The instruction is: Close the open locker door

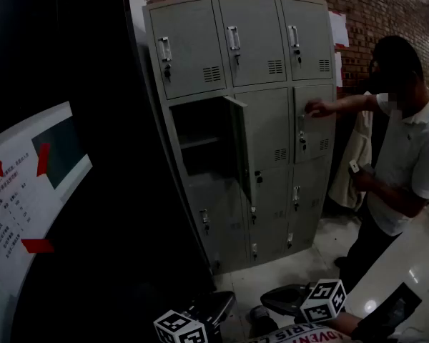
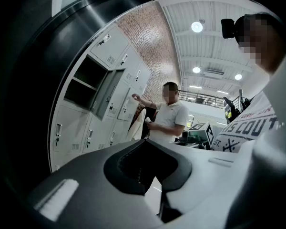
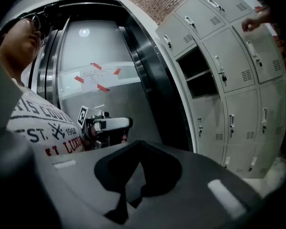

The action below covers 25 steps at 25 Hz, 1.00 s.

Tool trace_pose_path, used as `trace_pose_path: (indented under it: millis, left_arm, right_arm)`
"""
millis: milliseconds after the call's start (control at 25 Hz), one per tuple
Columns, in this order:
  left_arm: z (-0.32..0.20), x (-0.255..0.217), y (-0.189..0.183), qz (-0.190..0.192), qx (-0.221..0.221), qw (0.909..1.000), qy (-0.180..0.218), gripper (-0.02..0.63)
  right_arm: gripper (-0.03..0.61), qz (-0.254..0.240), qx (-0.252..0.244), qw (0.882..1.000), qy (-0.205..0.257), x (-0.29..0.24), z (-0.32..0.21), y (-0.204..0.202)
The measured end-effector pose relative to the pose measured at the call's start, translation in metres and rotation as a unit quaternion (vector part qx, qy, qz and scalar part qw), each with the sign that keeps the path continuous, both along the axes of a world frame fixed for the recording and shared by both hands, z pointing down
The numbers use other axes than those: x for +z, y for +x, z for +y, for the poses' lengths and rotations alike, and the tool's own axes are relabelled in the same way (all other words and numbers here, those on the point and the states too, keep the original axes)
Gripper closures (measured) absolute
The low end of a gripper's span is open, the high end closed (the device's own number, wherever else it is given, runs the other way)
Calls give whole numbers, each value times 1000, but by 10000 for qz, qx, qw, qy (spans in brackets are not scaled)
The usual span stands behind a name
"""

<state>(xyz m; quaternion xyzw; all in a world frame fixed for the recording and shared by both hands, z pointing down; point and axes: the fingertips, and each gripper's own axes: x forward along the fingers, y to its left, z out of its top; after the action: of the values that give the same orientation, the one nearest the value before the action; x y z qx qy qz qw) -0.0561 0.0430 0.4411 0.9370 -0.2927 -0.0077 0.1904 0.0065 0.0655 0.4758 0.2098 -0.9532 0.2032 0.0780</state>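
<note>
The grey locker bank [image 1: 261, 48] stands ahead of me. Its middle-row left door [image 1: 237, 145] hangs open, swung out to the right, and shows a dark compartment [image 1: 200, 138] with a shelf. The left gripper view shows the same open door [image 2: 105, 92] far off at the left. In the right gripper view the open compartment [image 3: 198, 78] is up right. Both grippers are low by my body, far from the lockers: the left gripper [image 1: 218, 307] [image 2: 150, 168] and the right gripper [image 1: 282, 299] [image 3: 138, 175] have their jaws together, holding nothing.
A person in a white shirt [image 1: 404, 141] stands at the right with a hand [image 1: 314, 108] on a middle-right locker door. A dark metal door frame [image 1: 107, 156] with a taped paper notice [image 1: 28, 184] fills the left. A white counter [image 1: 415, 263] is at the lower right.
</note>
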Motion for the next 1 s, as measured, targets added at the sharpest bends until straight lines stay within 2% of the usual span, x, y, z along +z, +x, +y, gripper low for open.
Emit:
trace_pose_path:
  millis: [320,680,1000]
  left_arm:
    - [-81,-4,-7,-24,-163,9998,87,609]
    - [-191,2,-6,-11,-326,9995,-43,609]
    - [-272,-5,5,-14,-364,9993,-2,609]
  right_arm:
    - [583,-52,0,9999,108,-2,-83,2]
    - [583,-42,14,10000,69,-2,-197,13]
    - [583,-103,323,9980,538,-47,-299,44]
